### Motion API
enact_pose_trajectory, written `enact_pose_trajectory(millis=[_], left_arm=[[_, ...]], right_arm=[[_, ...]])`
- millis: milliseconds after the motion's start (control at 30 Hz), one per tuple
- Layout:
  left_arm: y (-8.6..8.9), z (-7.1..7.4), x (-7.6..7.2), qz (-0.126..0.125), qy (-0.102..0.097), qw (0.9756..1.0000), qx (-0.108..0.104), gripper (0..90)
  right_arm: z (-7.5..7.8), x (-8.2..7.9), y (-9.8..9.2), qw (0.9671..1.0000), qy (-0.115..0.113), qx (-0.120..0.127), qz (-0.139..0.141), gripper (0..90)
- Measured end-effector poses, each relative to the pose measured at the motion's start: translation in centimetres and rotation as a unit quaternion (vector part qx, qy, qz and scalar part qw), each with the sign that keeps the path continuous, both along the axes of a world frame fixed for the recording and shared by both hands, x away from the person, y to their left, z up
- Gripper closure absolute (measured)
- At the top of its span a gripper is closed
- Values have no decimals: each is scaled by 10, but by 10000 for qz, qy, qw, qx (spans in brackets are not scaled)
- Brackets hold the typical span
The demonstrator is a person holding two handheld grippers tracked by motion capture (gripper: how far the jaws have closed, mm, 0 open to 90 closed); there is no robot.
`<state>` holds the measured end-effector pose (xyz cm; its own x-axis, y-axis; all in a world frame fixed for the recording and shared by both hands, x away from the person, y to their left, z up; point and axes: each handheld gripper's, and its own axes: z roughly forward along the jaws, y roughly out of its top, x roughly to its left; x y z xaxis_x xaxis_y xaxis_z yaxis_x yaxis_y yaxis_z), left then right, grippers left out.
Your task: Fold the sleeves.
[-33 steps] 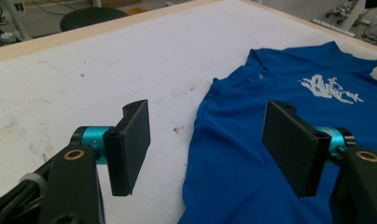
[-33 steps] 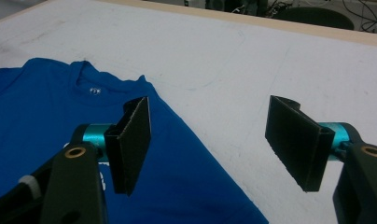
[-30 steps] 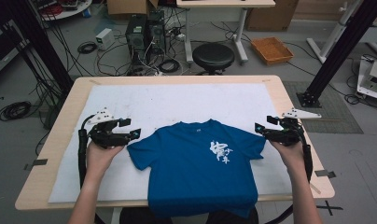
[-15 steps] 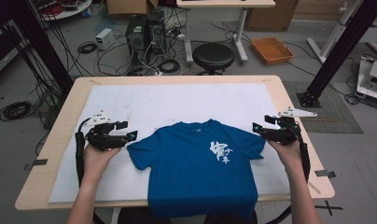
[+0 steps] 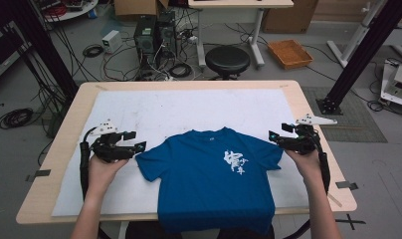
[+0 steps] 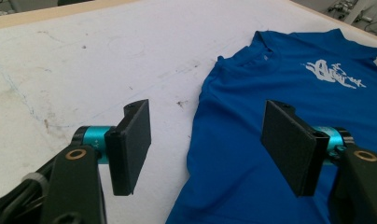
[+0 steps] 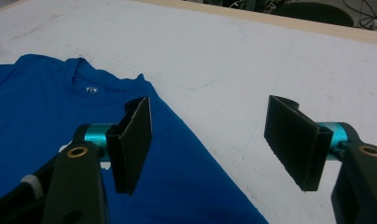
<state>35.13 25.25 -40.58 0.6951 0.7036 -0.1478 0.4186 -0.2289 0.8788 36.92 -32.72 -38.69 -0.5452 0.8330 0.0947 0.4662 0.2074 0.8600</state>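
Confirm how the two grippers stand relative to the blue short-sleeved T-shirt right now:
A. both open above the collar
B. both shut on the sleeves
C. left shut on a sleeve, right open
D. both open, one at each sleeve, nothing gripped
D: the left gripper and right gripper each show wide-apart jaws with no cloth between them, beside the sleeves of the blue short-sleeved T-shirt lying flat.

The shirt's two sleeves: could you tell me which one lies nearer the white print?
The sleeve by the right gripper; the white print sits on that half of the blue shirt.
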Motion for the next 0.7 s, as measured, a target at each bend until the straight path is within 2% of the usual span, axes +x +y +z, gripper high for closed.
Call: enact_pose_trajectory(millis=[267, 467, 567, 700], left_arm=[[6, -8, -4, -34, 118, 9998, 123, 364], [12, -13, -6, 17, 196, 9998, 79, 389], [13, -16, -5, -7, 273, 9996, 106, 427], [13, -20, -4, 8, 349, 9993, 165, 429]], right_arm=[[-1, 0, 1, 10000, 19, -26, -36, 321], [-1, -1, 2, 10000, 26, -27, -35, 324], [-1, 0, 2, 10000, 29, -45, -37, 325], [-1, 0, 2, 10000, 46, -40, -56, 325]])
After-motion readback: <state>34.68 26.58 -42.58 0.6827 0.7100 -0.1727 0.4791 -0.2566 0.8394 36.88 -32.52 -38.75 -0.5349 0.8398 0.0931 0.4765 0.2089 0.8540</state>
